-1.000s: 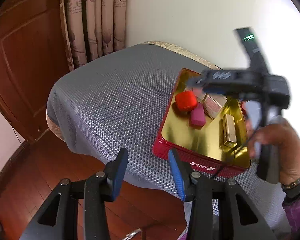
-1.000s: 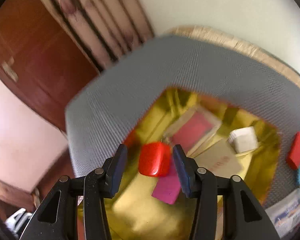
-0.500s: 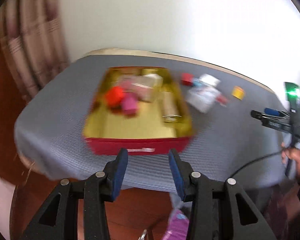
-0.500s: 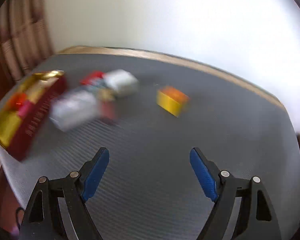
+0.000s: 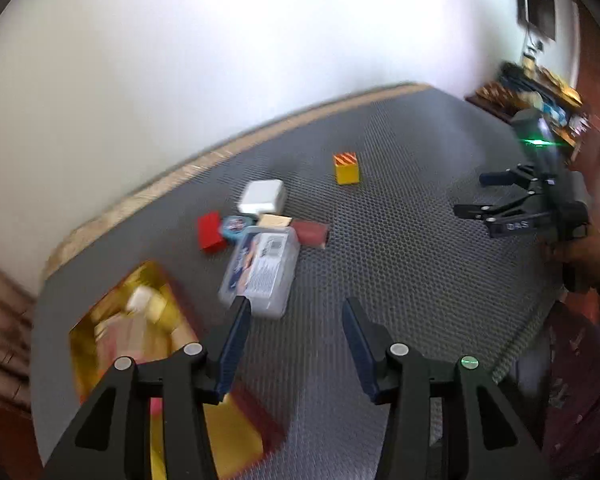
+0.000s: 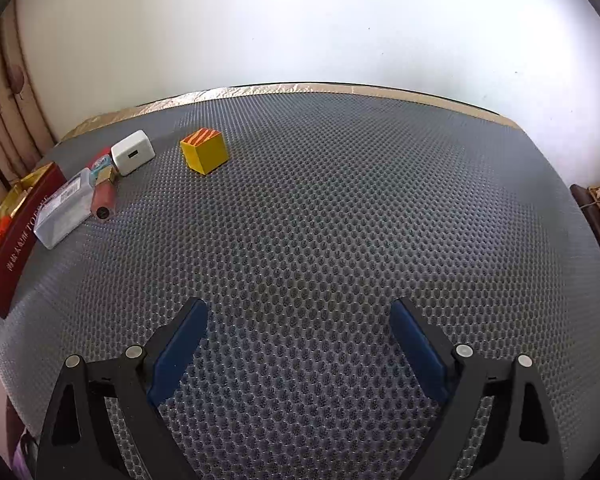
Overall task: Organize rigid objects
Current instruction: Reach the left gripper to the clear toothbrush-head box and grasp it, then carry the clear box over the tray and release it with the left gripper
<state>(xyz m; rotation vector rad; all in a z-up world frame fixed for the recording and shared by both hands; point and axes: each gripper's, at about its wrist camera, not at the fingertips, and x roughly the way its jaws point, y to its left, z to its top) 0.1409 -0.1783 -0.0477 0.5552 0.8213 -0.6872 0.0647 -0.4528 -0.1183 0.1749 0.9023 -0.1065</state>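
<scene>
The job looks partly done: the red tin (image 5: 256, 432) with the gold inside sits at the left end of the counter (image 6: 340, 220) and already holds several small things, among them something red-orange and a pale piece, though blur hides what most of them are. Still out on the grey mat, just beside the tin, is a tight cluster: a clear plastic case (image 5: 262, 270), a red block (image 5: 211, 232), a small blue-and-white piece (image 5: 235, 227), a tan piece (image 5: 274, 221), a dark red tube (image 5: 310, 232) and a white charger (image 5: 263, 196). A yellow cube (image 6: 205, 151) with an orange-striped top stands apart from them, toward the middle. By my count, about 7 things are left to put away. The left tongs (image 5: 296, 344) are about half spread and opening, with only bare mat between them, the clear case just past the left tip. The right tongs (image 6: 298, 346) are wide and opening further, gripping nothing, above bare mat well short of the cube.
</scene>
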